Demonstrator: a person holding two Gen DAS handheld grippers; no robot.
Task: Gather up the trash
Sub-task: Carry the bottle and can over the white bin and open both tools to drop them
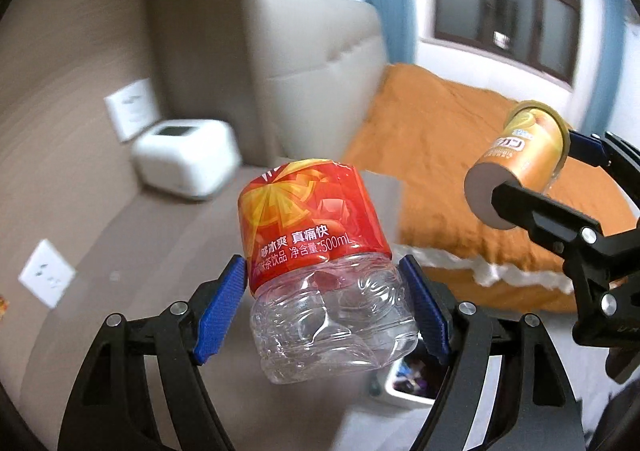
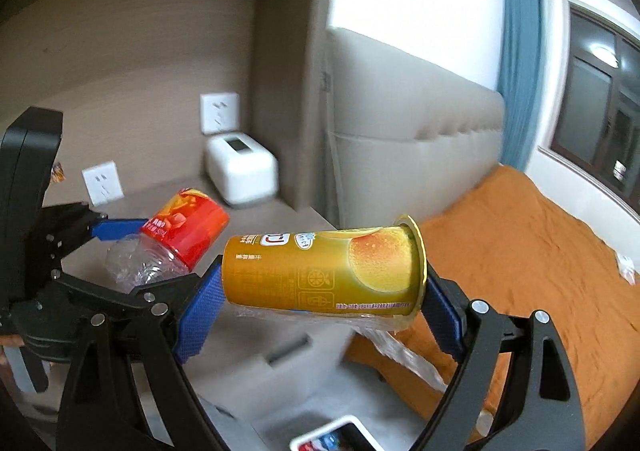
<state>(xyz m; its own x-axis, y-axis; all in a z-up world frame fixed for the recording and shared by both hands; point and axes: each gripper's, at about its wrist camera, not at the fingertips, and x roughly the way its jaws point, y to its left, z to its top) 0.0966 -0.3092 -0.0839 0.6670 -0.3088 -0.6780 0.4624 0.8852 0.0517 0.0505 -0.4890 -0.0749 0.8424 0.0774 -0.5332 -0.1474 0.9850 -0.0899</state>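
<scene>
Both pieces of trash already picked up, neither yet dropped. Left gripper (image 1: 324,315) clenched on the clear bottle (image 1: 320,279) with red label, crushed and apparently empty, held in the air above the bedside surface (image 1: 132,235). Right gripper (image 2: 320,295) clamped end to end on the yellow paper cup (image 2: 324,271), lying sideways, inside not visible. Below, just a corner of a white bin (image 1: 404,383) with some colourful wrappers already in it. Remaining, by judgement: to carry both over the bin and release. Possibly more trash at the far left edge, too blurred to tell
</scene>
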